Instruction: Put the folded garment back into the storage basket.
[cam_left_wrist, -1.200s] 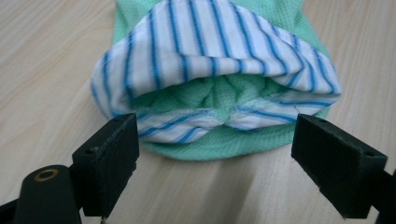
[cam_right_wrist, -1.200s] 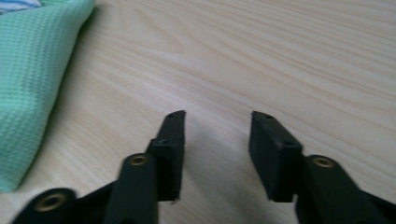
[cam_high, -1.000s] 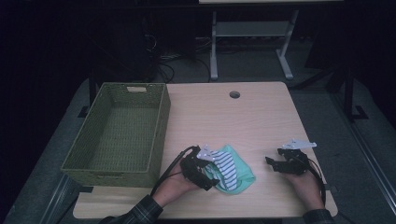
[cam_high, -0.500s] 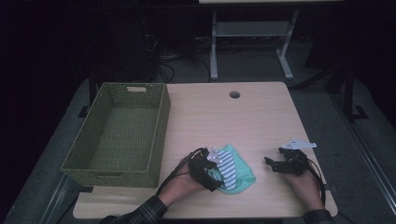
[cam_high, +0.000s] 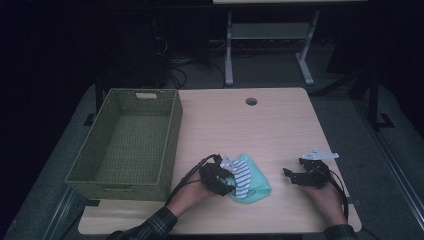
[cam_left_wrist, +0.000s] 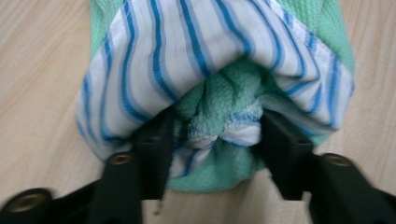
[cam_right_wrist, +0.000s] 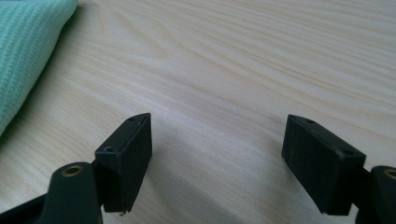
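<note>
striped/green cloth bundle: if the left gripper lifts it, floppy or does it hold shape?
Probably floppy: the cloth bundle bunches into soft folds between the left hand-held gripper jaws, which have just been closing on it. Likely light, and may unroll or droop when lifted. The knit texture suggests little slipping.

Bare tabletop (cam_high: 260, 125) is left open across the frame's centre and upper right; the left is blocked by the woven basket (cam_high: 127, 137).

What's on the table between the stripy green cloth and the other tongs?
Nothing: in the high view, bare table separates the cloth from the right tongs.
</note>
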